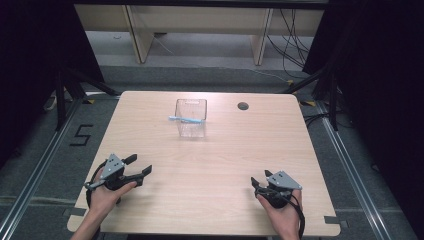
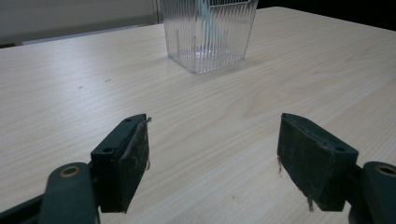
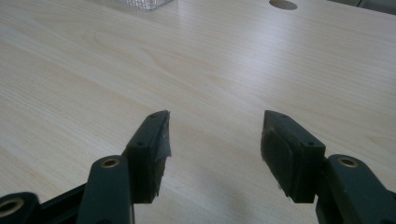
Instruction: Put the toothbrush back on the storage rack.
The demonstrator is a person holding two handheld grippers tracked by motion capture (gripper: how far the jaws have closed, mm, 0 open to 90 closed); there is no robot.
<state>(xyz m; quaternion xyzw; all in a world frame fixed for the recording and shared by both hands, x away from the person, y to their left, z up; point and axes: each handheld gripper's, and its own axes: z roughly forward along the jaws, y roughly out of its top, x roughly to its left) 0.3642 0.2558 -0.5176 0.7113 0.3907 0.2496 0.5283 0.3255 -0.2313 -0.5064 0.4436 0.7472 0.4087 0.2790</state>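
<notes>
A clear ribbed plastic cup [image 1: 191, 117] stands upright on the wooden table [image 1: 225, 160], toward the far middle. A light blue stick-like item [image 1: 186, 119] leans inside it, its end poking over the left rim. In the left gripper view the cup [image 2: 208, 32] stands ahead, with the blue item [image 2: 206, 11] faintly visible through its wall. My left gripper [image 1: 139, 168] rests open near the front left, nothing between its jaws [image 2: 212, 154]. My right gripper [image 1: 261, 180] sits open near the front right, empty as well [image 3: 215, 144]. Both are well short of the cup.
A round cable hole [image 1: 243, 106] is cut in the table's far right part, also seen in the right gripper view as a hole [image 3: 282, 4]. Beyond the table stand wooden furniture legs [image 1: 137, 35] and loose cables [image 1: 292, 45] on the floor.
</notes>
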